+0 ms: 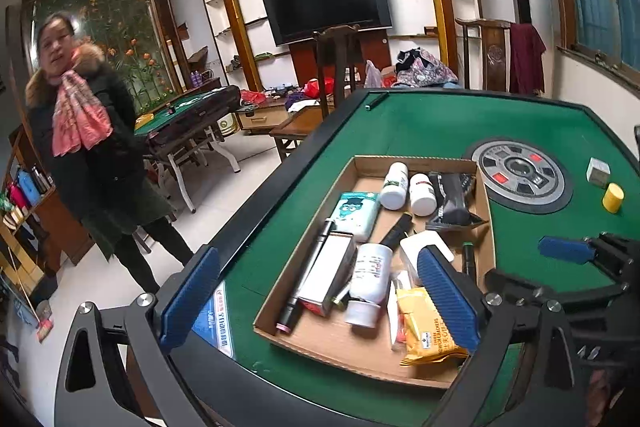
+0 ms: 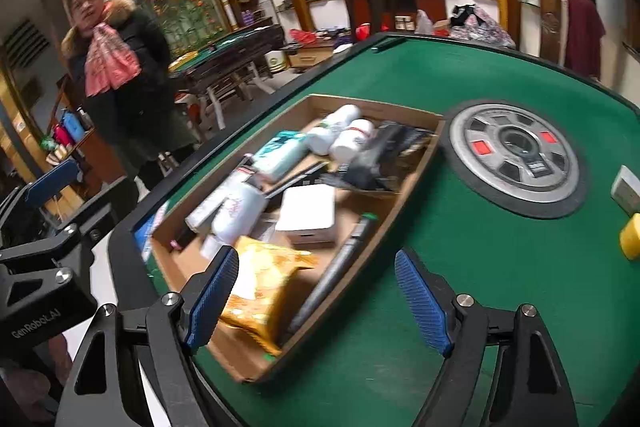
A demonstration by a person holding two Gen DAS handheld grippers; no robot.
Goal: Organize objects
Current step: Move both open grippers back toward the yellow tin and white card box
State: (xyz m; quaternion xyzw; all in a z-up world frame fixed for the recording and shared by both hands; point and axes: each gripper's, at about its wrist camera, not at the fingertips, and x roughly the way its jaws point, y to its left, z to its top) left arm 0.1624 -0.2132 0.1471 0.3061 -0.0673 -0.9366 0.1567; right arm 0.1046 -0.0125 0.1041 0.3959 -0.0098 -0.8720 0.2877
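Observation:
A shallow cardboard tray (image 1: 360, 163) lies on the green felt table (image 1: 420, 123) and holds several items: two white bottles (image 1: 394, 185), a teal tissue pack (image 1: 354, 213), a black pen (image 1: 308, 275), a larger white bottle (image 1: 370, 279) on its side and a yellow snack packet (image 1: 428, 327). My left gripper (image 1: 318, 267) hangs open above the tray's near end with nothing between its pads. My right gripper (image 2: 316, 259) is open too, over the tray's near right corner (image 2: 280, 355), holding nothing. A yellow cylinder (image 1: 613, 197) and a small pale box (image 1: 598, 171) sit on the felt outside the tray.
A round grey control disc (image 1: 520, 177) is set in the table's middle. A person in a dark coat and pink scarf (image 1: 92, 147) stands on the floor to the left. A second green table (image 1: 188, 107), chairs and a television wall lie beyond.

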